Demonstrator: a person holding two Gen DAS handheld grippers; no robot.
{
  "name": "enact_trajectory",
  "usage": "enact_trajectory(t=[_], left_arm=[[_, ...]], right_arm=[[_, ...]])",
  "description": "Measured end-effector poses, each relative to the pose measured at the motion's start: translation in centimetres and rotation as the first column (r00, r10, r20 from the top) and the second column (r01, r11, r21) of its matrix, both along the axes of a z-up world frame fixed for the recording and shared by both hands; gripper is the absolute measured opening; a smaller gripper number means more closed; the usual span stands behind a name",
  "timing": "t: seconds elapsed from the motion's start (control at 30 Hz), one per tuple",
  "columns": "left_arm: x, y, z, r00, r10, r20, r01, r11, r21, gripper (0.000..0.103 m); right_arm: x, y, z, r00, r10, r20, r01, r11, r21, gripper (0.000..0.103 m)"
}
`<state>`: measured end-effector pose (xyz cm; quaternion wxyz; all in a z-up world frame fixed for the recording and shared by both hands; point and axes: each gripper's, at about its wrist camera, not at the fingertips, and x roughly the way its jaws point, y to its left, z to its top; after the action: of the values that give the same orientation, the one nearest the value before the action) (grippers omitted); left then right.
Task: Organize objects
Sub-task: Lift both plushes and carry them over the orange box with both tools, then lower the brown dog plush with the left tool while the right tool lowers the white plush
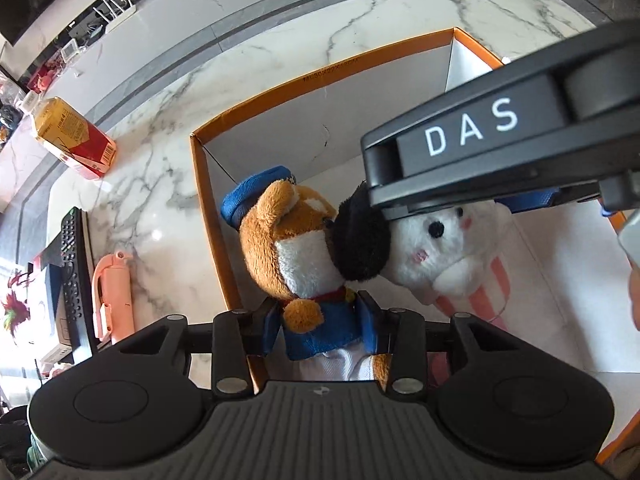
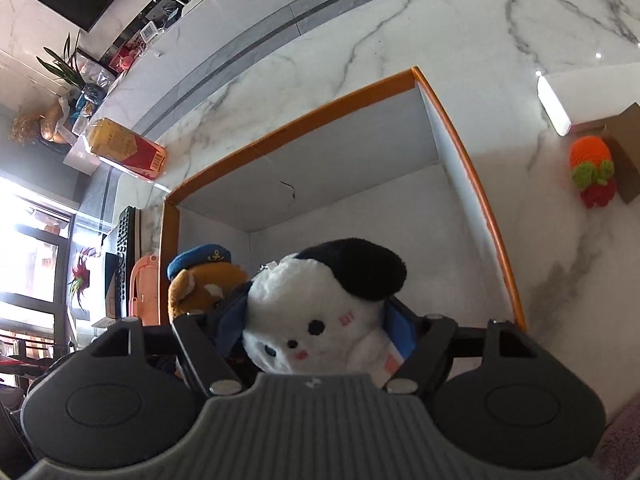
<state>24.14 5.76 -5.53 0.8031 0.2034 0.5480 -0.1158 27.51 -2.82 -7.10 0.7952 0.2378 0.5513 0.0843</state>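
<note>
left tool [image 1: 320, 320] grasped brown plush [image 1: 292, 248], body pointing 12 o'clock | right tool [image 2: 316, 332] grasped white plush [image 2: 320, 312] | both inside orange box [image 2: 460, 120], white plush at brown plush's 3 o'clock

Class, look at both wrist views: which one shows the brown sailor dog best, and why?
The left wrist view: the brown sailor dog sits central inside the orange box, showing cap, face and blue jacket. In the right wrist view only its cap and part of its head peek out beside the white plush.
</note>
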Motion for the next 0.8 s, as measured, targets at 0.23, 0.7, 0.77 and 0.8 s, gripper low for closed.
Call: enact_trajectory(t=[0.23,0.7,0.77,0.8], left_arm=[[-0.4,0.3,0.2,0.999,-0.034,0.001,0.034,0.999,-0.024,0.051],[0.2,1.5,1.8,0.999,-0.024,0.037,0.028,0.995,-0.093,0.037],[0.6,1.4,1.4,0.999,-0.020,0.032,0.022,0.996,-0.082,0.031],[0.6,1.4,1.3,0.999,-0.017,0.040,0.021,0.996,-0.082,0.030]], right_arm=[[0.6,-0.7,-0.8,0.997,-0.014,-0.079,0.017,0.999,0.039,0.075],[0.3,0.5,1.7,0.952,0.300,0.065,-0.296,0.953,-0.066,0.069],[0.5,1.0,1.8,0.926,0.369,0.076,-0.361,0.927,-0.101,0.062],[0.6,1.1,1.8,0.911,0.404,0.083,-0.394,0.912,-0.116,0.059]])
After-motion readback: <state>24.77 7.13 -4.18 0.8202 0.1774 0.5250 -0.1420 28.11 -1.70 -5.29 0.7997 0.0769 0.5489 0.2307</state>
